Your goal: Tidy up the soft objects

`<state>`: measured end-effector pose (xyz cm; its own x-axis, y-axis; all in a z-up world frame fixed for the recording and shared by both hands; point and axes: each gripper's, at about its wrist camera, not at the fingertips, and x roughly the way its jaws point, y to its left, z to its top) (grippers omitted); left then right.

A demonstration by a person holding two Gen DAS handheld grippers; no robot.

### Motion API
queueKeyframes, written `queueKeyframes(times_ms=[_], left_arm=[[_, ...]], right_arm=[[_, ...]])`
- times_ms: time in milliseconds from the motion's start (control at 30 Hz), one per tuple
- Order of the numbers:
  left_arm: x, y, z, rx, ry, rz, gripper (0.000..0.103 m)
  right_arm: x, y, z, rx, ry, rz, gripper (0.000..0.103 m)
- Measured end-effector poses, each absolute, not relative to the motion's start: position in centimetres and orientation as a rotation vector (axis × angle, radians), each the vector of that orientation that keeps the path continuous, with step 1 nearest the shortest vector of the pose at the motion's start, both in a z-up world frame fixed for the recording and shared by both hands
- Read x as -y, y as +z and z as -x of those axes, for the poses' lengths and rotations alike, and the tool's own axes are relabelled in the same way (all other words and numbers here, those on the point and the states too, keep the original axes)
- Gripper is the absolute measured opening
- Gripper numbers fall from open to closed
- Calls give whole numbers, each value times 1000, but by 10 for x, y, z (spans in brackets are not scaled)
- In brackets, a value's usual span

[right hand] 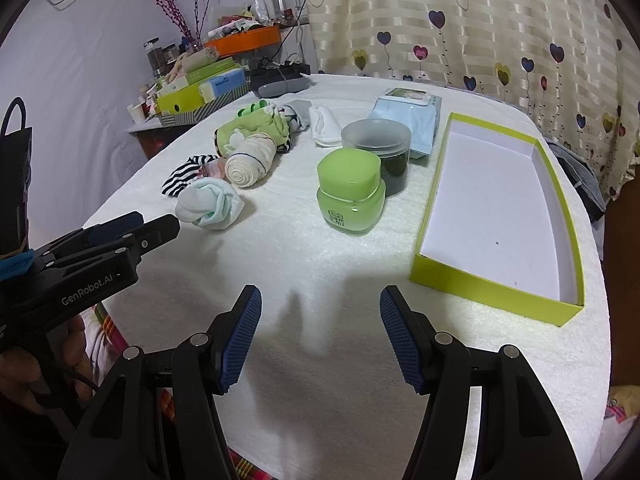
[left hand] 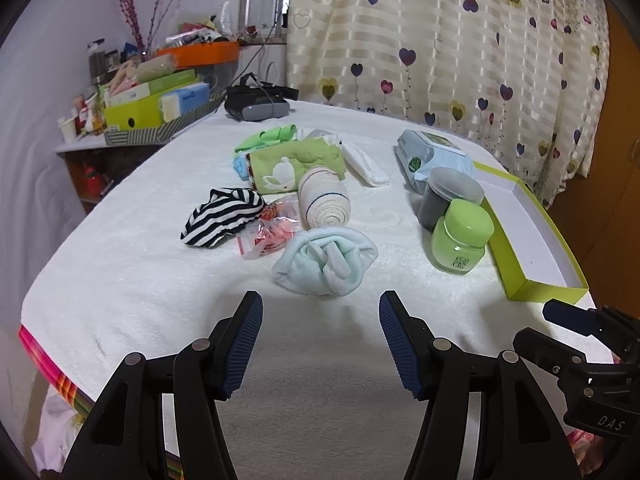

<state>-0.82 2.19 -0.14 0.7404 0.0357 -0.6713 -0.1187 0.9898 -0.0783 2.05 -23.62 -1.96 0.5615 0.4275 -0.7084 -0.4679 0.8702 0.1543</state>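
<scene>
A pale blue rolled sock (left hand: 326, 266) lies nearest on the white towel, also in the right wrist view (right hand: 210, 204). Behind it lie a cream rolled cloth (left hand: 323, 198) (right hand: 250, 160), a black-and-white striped cloth (left hand: 224, 216) (right hand: 182, 174), a green cloth (left hand: 298, 164) (right hand: 256, 128) and a white folded cloth (left hand: 366, 162) (right hand: 325, 124). An open green box (right hand: 494, 284) (left hand: 544, 290) stands at the right, empty. My left gripper (left hand: 320, 336) is open and empty, just short of the blue sock. My right gripper (right hand: 320, 336) is open and empty above bare towel.
A green jar (right hand: 352, 196) (left hand: 462, 236), a dark jar (right hand: 380, 148) (left hand: 448, 196) and a wipes pack (right hand: 408, 116) (left hand: 430, 156) stand between the cloths and the box. A red-and-clear wrapper (left hand: 270, 232) lies by the striped cloth. A cluttered side table (left hand: 152, 100) stands far left.
</scene>
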Motion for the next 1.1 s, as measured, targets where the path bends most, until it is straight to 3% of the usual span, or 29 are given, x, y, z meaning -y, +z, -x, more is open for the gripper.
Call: queueKeyframes(times_ms=[1100], left_arm=[[-42,1,6,-734,41,214,61]], right_arm=[[226,-17,-26,-814,572,62,63]])
